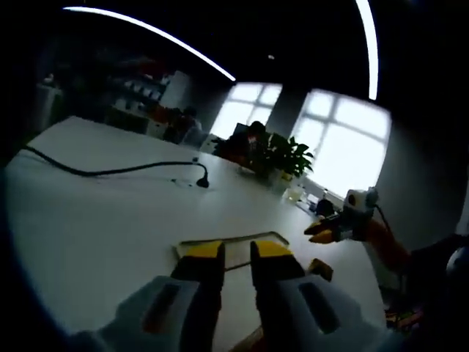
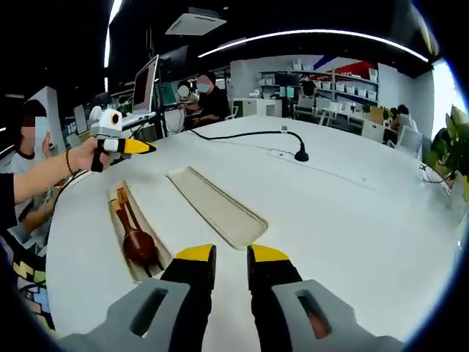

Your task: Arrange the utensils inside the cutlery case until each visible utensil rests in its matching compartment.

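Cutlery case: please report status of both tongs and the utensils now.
Left tongs and right tongs both empty, above table. Cutlery case holds wooden spoon; lid beside it. Black cable lies farther back.

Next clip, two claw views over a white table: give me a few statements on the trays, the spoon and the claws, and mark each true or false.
1. A wooden spoon lies in the narrow tray in the right gripper view. True.
2. The pale lid-like tray beside it holds a fork. False: nothing lies in it.
3. The right claw grips the spoon. False: its jaws stand apart with nothing between them, short of both trays.
4. A black cable lies across the white table beyond the trays. True.
5. The left claw, held up in a person's hand, touches the spoon. False: it is raised above the table, clear of the trays.
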Motion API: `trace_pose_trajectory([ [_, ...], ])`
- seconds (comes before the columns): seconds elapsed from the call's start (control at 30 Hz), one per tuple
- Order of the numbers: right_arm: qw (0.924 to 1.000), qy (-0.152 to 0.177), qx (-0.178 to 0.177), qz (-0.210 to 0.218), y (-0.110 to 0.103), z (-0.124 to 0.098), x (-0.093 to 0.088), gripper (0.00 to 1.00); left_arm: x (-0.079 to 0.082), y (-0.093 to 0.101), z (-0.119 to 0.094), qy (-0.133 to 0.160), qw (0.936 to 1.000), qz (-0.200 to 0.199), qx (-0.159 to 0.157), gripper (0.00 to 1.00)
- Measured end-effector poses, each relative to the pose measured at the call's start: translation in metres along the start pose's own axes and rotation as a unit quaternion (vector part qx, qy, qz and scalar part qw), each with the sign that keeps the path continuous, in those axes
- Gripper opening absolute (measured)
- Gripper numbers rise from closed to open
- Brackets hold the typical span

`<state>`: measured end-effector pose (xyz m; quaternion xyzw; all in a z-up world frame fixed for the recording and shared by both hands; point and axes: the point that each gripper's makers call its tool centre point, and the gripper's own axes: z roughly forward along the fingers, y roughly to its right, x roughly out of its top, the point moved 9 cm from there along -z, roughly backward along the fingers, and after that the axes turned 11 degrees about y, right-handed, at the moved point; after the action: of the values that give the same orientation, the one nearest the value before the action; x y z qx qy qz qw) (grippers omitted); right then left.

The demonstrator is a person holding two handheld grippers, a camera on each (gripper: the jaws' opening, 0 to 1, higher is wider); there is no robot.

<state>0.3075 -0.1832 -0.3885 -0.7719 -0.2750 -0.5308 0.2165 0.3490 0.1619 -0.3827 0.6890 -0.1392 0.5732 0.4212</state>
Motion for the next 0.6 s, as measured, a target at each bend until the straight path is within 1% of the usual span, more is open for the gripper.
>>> trace_pose_trajectory([
  [0.13, 0.9998, -0.003, -0.005, 0.016, 0.007, 0.009, -0.005, 0.19, 0.000, -0.007, 0.007, -0.029, 0.9985, 0.034, 0.030, 0.22],
  [0.23, 0.9997, -0.009, -0.013, 0.016, 0.013, 0.012, -0.006, 0.19, 0.001, -0.005, 0.013, -0.040, 0.9977, 0.037, 0.040, 0.28],
  [0.3, 0.9995, 0.001, -0.021, 0.025, 0.018, 0.014, -0.007, 0.19, 0.001, -0.009, 0.016, -0.054, 0.9959, 0.040, 0.060, 0.32],
  [0.33, 0.9993, 0.004, -0.022, 0.030, 0.019, 0.014, -0.007, 0.19, 0.001, -0.010, 0.017, -0.057, 0.9952, 0.043, 0.067, 0.36],
  [0.37, 0.9991, 0.006, -0.023, 0.034, 0.019, 0.015, -0.007, 0.19, 0.000, -0.010, 0.019, -0.062, 0.9944, 0.045, 0.073, 0.43],
  [0.4, 0.9990, 0.007, -0.025, 0.036, 0.020, 0.016, -0.006, 0.19, -0.001, -0.010, 0.021, -0.067, 0.9937, 0.044, 0.078, 0.48],
  [0.47, 0.9990, 0.008, -0.027, 0.035, 0.020, 0.019, -0.004, 0.19, -0.001, -0.010, 0.024, -0.075, 0.9924, 0.037, 0.090, 0.55],
  [0.53, 0.9991, 0.007, -0.026, 0.034, 0.020, 0.021, -0.004, 0.19, -0.001, -0.011, 0.028, -0.078, 0.9920, 0.028, 0.095, 0.55],
  [0.6, 0.9992, 0.000, -0.027, 0.031, 0.020, 0.025, -0.005, 0.19, -0.001, -0.011, 0.031, -0.080, 0.9919, 0.020, 0.097, 0.52],
])
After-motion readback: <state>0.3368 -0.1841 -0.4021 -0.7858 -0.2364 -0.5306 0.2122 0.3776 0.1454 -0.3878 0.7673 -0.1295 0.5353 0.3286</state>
